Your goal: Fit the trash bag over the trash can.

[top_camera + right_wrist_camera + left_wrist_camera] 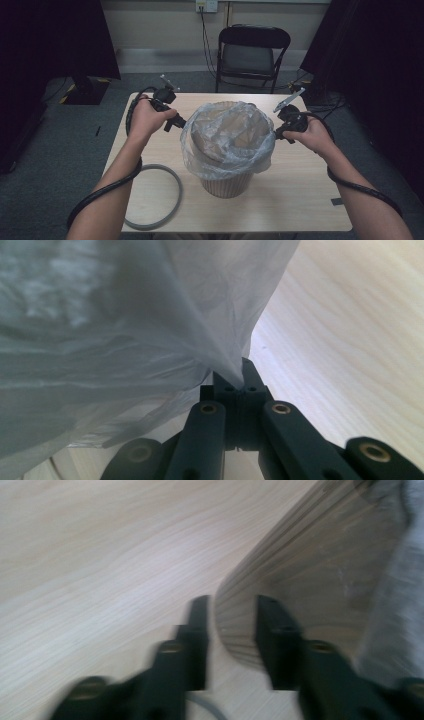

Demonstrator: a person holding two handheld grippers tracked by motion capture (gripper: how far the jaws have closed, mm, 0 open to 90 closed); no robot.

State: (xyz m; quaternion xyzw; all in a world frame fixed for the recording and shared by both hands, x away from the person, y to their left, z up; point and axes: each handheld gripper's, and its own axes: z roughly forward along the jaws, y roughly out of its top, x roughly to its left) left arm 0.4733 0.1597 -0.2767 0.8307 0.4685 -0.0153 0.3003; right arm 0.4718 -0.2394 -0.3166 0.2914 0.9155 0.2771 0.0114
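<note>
wood table point(300, 190) | ribbed bin point(227, 185) lined with plastic bag point(227, 137) | right tongs point(235, 382) pinch bag

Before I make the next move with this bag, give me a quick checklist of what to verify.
1. Right gripper shut on the plastic bag: ok.
2. Left gripper gripping the bag: not ok, jaws open with nothing between them.
3. Bag draped over the bin's rim: ok on the near side; far side cannot tell.
4. Bin upright on the table: ok.
5. Grey ring apart from the bin: ok.
</note>
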